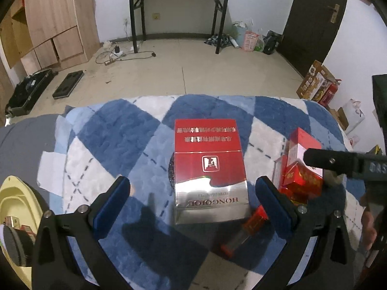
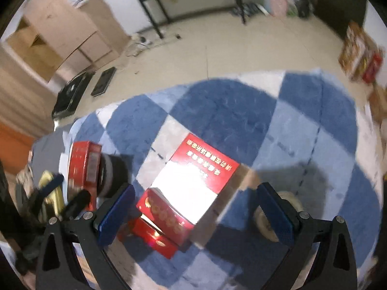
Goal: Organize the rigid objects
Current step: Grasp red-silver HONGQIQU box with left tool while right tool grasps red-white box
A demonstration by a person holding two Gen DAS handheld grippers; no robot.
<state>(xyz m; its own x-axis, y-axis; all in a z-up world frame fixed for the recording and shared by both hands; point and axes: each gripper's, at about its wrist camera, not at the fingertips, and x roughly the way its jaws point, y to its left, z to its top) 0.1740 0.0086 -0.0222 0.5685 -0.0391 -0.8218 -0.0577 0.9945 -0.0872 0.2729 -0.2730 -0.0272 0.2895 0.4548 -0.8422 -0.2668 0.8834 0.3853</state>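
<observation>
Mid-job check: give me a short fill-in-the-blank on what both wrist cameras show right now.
1. The left gripper has its jaws ____.
2. The red and silver pack lies between the left gripper's ____.
3. The packs rest on a blue and white ____.

Missing words: open; fingers; blanket

red-silver carton [image 1: 210,169] flat, red packs [image 1: 302,166] beside

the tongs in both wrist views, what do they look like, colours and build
The left tongs and right tongs look alike: matte black angular arms that branch in a Y, with triangular cut-outs and silver round screws at the joints. Each finger ends in a flat rectangular blue pad. No cables show. White lettering marks the right tongs' black body seen from the left view.
</observation>
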